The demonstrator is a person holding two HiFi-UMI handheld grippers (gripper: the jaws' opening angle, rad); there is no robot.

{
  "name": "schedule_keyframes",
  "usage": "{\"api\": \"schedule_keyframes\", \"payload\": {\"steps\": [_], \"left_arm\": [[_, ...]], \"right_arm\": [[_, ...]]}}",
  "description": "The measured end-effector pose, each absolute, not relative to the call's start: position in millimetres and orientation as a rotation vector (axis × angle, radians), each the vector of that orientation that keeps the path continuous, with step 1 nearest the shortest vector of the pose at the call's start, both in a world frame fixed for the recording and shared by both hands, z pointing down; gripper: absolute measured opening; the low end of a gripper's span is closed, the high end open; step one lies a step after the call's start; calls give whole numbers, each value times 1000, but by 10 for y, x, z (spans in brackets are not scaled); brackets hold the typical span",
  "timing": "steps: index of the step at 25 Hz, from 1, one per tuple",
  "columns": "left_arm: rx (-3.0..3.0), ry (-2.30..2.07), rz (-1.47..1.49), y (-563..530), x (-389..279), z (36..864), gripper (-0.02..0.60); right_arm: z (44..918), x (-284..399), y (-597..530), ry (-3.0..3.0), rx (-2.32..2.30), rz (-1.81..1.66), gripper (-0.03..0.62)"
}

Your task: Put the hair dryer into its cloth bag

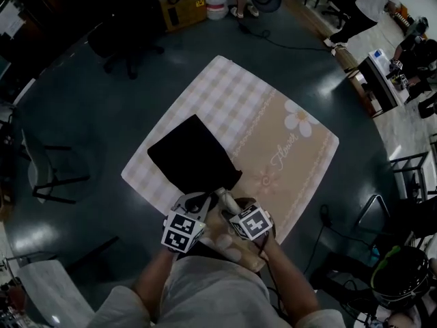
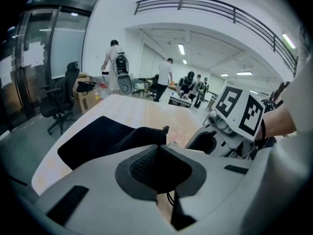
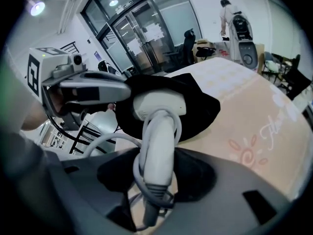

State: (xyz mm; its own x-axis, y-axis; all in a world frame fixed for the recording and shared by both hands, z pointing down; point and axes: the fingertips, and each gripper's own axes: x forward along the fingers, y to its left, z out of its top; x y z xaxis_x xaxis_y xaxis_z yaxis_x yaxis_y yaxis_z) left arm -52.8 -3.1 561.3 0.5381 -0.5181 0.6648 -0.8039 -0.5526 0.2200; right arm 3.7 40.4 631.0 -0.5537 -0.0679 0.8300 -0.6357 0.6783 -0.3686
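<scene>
Both were tilted down, side by side: the left gripper (image 1: 195,202) pinched the cloth bag (image 1: 191,157) at its near edge — the right gripper (image 1: 229,203) was clamped around the hair dryer (image 3: 157,131) handle.

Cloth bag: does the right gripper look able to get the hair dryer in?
Likely yes: left gripper holds the cloth bag; the hair dryer in the right gripper sits at its mouth, nothing between.

Rectangular table under beige-and-cream cloth cover (image 1: 273,121) standing on dark grey floor (image 1: 102,115). Checked pattern running along cover's far and left sides. Plain tan panel filling right side, showing white daisy print (image 1: 298,120) and cursive lettering (image 1: 283,151). Black cloth bag (image 1: 191,159) lying on cover, mostly over checked part, its near end rumpling upward.
</scene>
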Motion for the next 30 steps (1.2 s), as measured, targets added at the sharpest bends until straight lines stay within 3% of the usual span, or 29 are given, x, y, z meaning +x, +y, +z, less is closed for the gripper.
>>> {"api": "schedule_keyframes", "payload": {"steps": [30], "left_arm": [[2292,-1031,762,32,-497,5620,18]], "right_arm": [[6270,-71,323,-2014,490,894,224]]}}
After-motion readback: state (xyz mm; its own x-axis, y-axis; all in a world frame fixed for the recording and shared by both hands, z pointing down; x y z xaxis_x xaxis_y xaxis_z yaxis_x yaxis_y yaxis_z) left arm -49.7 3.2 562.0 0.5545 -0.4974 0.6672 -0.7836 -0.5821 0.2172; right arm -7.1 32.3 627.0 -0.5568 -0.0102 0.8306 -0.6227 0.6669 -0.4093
